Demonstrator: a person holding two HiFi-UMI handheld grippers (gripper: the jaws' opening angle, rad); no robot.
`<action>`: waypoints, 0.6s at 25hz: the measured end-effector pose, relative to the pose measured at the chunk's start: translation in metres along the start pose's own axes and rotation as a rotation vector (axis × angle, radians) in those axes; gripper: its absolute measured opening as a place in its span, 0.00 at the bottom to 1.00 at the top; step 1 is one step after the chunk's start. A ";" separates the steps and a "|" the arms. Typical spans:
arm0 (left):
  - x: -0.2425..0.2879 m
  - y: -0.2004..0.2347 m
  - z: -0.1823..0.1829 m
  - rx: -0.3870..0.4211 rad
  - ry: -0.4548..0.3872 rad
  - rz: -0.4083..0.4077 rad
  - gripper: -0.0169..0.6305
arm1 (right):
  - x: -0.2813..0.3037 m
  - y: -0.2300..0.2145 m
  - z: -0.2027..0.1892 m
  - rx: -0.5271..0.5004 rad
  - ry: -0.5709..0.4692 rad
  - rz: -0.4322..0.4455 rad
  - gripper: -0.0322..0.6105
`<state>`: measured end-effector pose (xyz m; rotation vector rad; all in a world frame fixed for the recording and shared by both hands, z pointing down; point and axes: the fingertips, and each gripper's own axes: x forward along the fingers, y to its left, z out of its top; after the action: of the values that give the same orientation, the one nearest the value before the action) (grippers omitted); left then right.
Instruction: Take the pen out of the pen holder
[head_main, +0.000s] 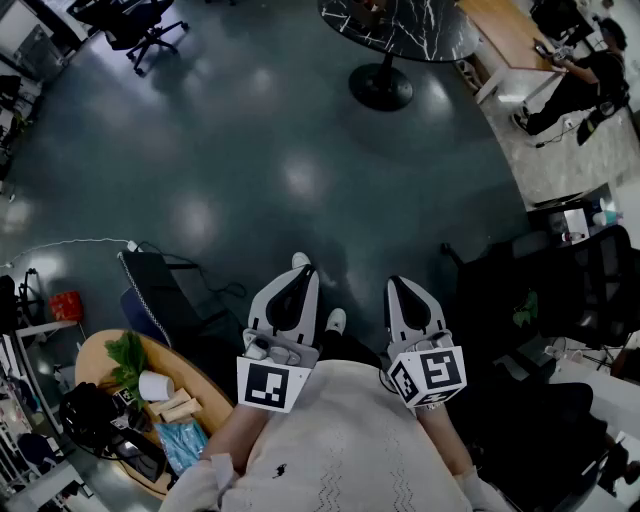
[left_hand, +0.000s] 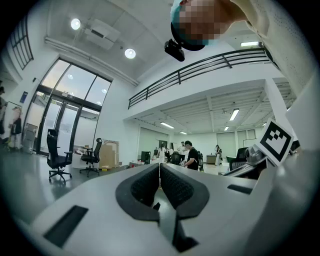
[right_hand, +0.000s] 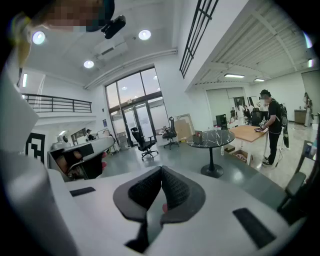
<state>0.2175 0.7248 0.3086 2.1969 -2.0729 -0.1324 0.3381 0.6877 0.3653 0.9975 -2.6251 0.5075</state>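
No pen and no pen holder can be made out in any view. In the head view both grippers are held close to the person's chest, pointing out over the dark floor. My left gripper (head_main: 298, 268) is shut, its black pads pressed together with nothing between them (left_hand: 159, 167). My right gripper (head_main: 400, 283) is shut and empty as well (right_hand: 161, 170). A white cup (head_main: 155, 385) stands on a small round wooden table (head_main: 92, 352) at the lower left; its contents are too small to tell.
The wooden table also carries a green plant (head_main: 125, 355), a blue packet (head_main: 183, 440) and black gear. A black marble round table (head_main: 400, 25) and a wooden desk (head_main: 505, 30) stand far ahead. Office chairs (head_main: 140, 30) are at far left, a black chair (head_main: 590, 290) at right.
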 end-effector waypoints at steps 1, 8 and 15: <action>0.007 0.008 -0.003 -0.006 0.002 -0.002 0.05 | 0.009 -0.002 0.001 -0.002 0.004 -0.006 0.08; 0.076 0.058 0.000 -0.020 0.019 -0.049 0.05 | 0.085 -0.020 0.028 0.035 0.014 -0.042 0.08; 0.139 0.132 0.023 -0.006 0.011 -0.064 0.05 | 0.172 -0.019 0.089 -0.002 -0.018 -0.056 0.08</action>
<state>0.0923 0.5782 0.3077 2.2563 -1.9955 -0.1319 0.2149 0.5380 0.3555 1.0767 -2.6040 0.4850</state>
